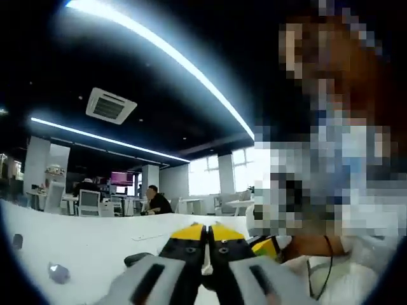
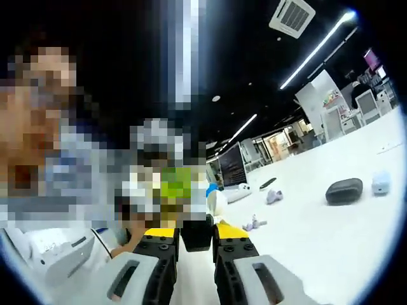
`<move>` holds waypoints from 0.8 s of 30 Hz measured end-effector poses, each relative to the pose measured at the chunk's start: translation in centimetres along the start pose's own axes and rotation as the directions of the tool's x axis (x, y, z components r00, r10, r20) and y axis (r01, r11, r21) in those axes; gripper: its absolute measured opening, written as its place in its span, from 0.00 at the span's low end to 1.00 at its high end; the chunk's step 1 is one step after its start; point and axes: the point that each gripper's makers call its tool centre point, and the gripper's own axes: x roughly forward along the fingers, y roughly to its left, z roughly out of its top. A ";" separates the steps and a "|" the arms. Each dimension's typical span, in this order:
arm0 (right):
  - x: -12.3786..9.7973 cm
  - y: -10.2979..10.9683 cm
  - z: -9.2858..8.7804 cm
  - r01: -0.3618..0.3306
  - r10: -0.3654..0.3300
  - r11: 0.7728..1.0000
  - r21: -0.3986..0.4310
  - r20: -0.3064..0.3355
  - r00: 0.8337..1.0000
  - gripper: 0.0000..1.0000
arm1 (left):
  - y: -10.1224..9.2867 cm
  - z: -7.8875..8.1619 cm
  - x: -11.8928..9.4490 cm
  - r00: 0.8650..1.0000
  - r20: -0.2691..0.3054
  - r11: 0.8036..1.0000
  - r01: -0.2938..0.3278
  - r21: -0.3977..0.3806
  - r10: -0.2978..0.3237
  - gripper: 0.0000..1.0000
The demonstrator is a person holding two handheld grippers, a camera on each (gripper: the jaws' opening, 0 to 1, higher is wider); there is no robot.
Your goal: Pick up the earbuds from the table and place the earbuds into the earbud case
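My left gripper [image 1: 207, 230] has its yellow-tipped jaws almost touching, pinching a small white piece, seemingly an earbud [image 1: 206, 264]. It is raised above the white table [image 1: 82, 244]. To its right a yellow tip of the other gripper [image 1: 264, 246] peeks in near a person's hand. My right gripper [image 2: 196, 232] is shut on a small black case [image 2: 196, 238] held between its yellow tips, above the table [image 2: 318, 241].
A dark oval object [image 2: 344, 190] and a pale blue item [image 2: 380, 182] lie on the table at the right. Small purple bits [image 2: 275, 197] and a white-and-blue thing [image 2: 219, 202] lie nearer. A person sits close behind both grippers. Desks and chairs [image 1: 89, 202] stand far off.
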 end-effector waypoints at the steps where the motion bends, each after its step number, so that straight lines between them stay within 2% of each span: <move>1: 0.0 -0.1 0.1 0.002 -0.002 1.000 0.001 0.005 1.000 0.19 | 0.0 0.1 -0.1 1.000 0.001 1.000 -0.002 0.003 0.002 0.05; 11: -0.2 -0.4 0.6 0.013 -0.013 1.000 0.006 0.039 0.999 0.19 | -0.4 0.2 0.0 1.000 0.004 1.000 0.004 -0.004 -0.004 0.05; 15: -0.4 -0.4 0.8 0.008 -0.008 1.000 0.002 0.058 0.998 0.19 | -0.1 0.3 -0.2 1.000 -0.015 1.000 0.005 -0.010 -0.005 0.06; 19: -0.6 0.0 1.4 0.000 0.004 0.999 -0.054 0.075 0.997 0.19 | -0.3 0.6 -0.4 0.999 -0.036 0.999 0.037 -0.011 -0.037 0.06; 24: -0.5 0.3 1.5 -0.012 0.018 0.997 -0.075 0.081 0.997 0.19 | -1.4 0.6 -0.4 0.994 -0.046 0.995 0.095 -0.026 -0.096 0.09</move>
